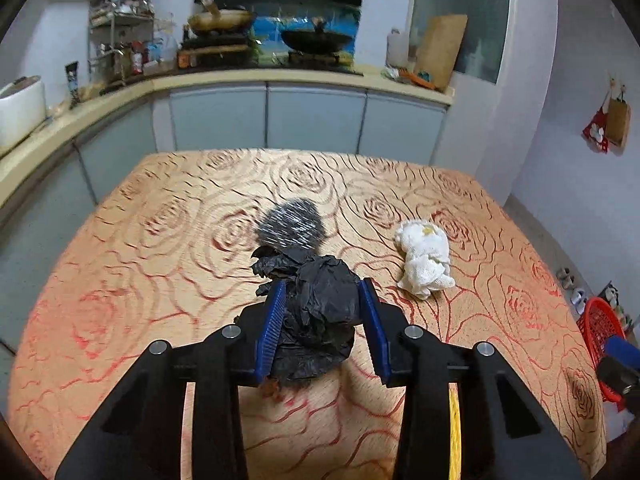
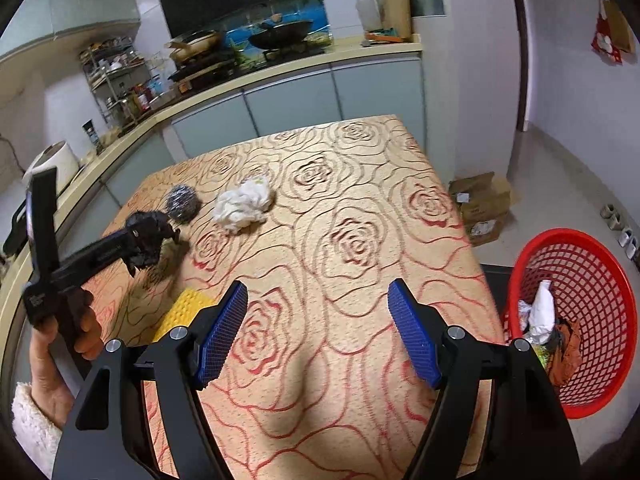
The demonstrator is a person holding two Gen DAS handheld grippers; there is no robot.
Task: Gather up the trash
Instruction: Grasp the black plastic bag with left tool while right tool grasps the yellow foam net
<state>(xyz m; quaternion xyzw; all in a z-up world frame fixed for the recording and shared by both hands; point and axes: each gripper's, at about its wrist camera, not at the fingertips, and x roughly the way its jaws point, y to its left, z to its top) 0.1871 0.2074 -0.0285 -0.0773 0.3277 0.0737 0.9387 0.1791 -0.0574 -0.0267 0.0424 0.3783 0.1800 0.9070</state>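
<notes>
Black crumpled bag [image 1: 320, 304] pinched in downward-tilted left gripper [image 1: 324, 312]; right gripper [image 2: 318, 332] wide.

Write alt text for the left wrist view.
The left tool grips a crumpled black plastic bag between its blue pads above a rose-patterned tablecloth. Beyond it lie a steel wool scrubber and a crumpled white cloth; a red basket shows at right.

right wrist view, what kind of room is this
Most likely a home kitchen: a wok on a stove along the counter, a rack of jars, and a table under a rose-patterned cloth.
</notes>
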